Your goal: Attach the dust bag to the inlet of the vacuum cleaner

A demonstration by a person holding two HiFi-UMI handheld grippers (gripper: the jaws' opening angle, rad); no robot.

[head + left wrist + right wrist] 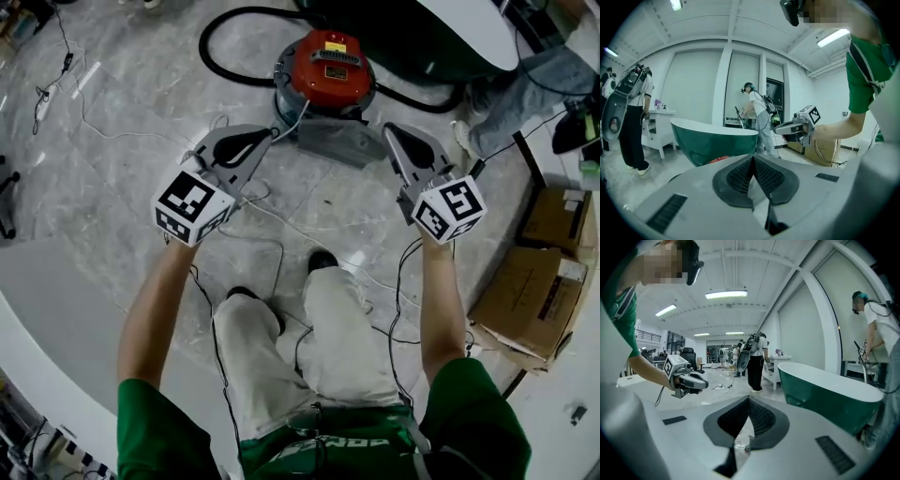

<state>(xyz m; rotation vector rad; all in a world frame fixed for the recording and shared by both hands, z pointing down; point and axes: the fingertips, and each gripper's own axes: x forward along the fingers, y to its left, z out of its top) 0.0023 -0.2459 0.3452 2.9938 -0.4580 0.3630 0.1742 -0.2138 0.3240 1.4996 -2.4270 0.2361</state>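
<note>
We see in the head view our left gripper and right gripper flanking the near side of the red vacuum cleaner on the floor; only the gripper views show both jaws closed, empty.

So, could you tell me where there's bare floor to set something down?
Bare floor lies left of the hose and vacuum. Cables crowd the patch by the shoes, and boxes fill the right.
</note>
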